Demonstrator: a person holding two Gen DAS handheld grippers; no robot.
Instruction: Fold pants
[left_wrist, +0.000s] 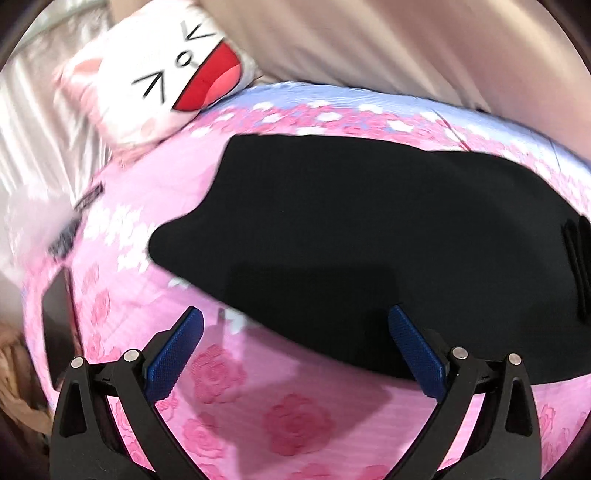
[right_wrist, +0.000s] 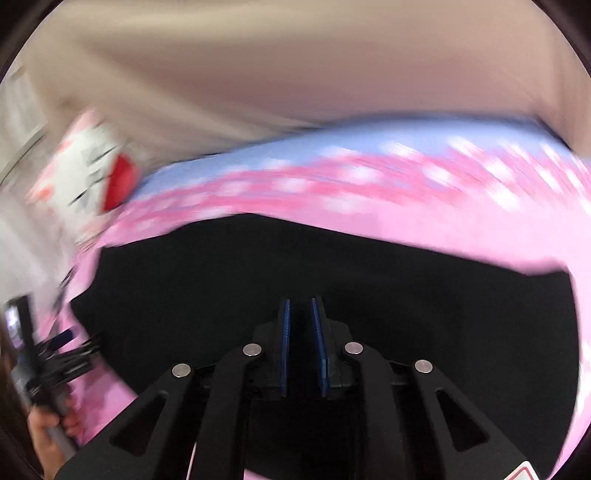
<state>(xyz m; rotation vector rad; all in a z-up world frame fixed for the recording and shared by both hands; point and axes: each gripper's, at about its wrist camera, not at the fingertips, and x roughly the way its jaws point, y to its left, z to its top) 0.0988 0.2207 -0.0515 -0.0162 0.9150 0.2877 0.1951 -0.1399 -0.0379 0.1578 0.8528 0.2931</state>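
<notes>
Black pants (left_wrist: 351, 229) lie folded in a broad flat shape on a pink floral bedsheet (left_wrist: 258, 406). My left gripper (left_wrist: 295, 325) is open and empty, its blue pads (left_wrist: 177, 354) spread wide above the near edge of the pants. In the right wrist view the pants (right_wrist: 443, 314) fill the lower half of a blurred frame. My right gripper (right_wrist: 300, 314) has its blue pads nearly together with a thin gap, low over the black cloth; I cannot see whether any cloth is pinched between them.
A white cat-face cushion (left_wrist: 166, 77) with a red mouth lies at the bed's far left corner. A beige wall or headboard (left_wrist: 406, 44) runs behind the bed. The other gripper and the hand holding it (right_wrist: 55, 369) show at the left edge of the right wrist view.
</notes>
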